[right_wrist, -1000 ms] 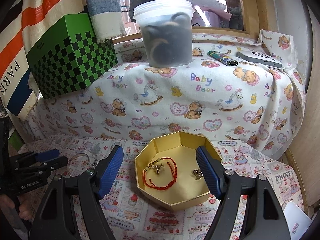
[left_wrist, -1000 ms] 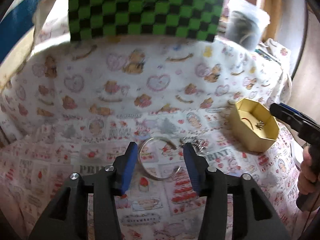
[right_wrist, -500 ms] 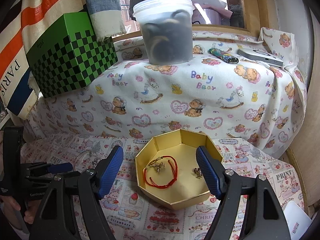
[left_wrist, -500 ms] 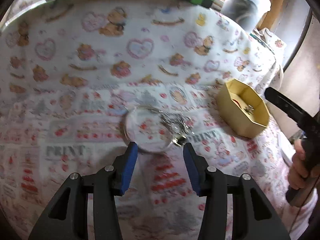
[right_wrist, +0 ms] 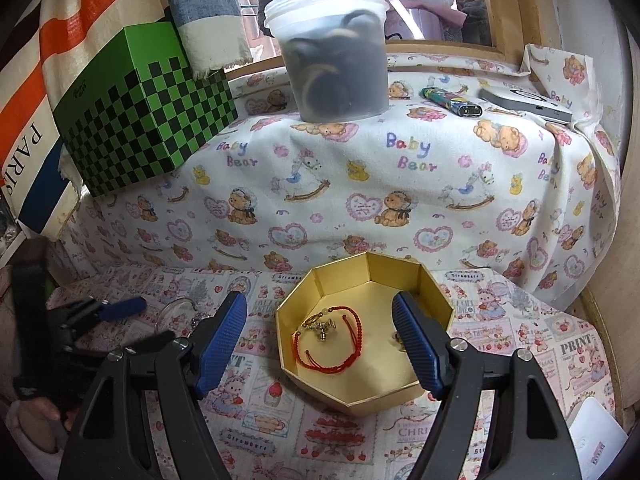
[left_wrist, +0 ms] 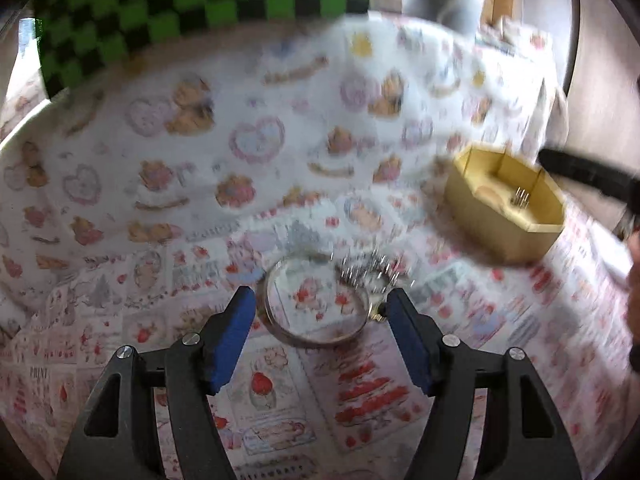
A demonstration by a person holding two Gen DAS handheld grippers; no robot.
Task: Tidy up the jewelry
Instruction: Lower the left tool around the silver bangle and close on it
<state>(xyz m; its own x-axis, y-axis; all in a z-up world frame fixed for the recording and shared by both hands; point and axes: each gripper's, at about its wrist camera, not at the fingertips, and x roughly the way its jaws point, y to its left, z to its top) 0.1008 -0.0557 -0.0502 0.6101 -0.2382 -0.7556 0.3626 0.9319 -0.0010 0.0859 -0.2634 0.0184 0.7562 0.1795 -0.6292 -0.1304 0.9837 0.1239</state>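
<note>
A silver bangle (left_wrist: 316,304) with a bunch of small charms (left_wrist: 368,270) lies on the patterned cloth. My left gripper (left_wrist: 320,312) is open, its blue pads either side of the bangle's near half, low over the cloth. A gold octagonal box (right_wrist: 362,330) holds a red cord bracelet (right_wrist: 332,344) and a small earring (right_wrist: 398,336). My right gripper (right_wrist: 320,320) is open and empty, hovering over the box's near side. The box also shows in the left wrist view (left_wrist: 504,204), at the right. The bangle shows in the right wrist view (right_wrist: 176,312), at the left.
A raised ledge draped in bear-print cloth (right_wrist: 400,184) runs behind. On it stand a green checkered box (right_wrist: 144,116), a plastic tub (right_wrist: 334,52), a lighter (right_wrist: 452,102) and a grey flat device (right_wrist: 528,106). A striped bag (right_wrist: 28,100) is far left.
My left gripper has dropped toward the bangle and opened wider, so its pads now straddle it. The right gripper has stayed over the gold box.
</note>
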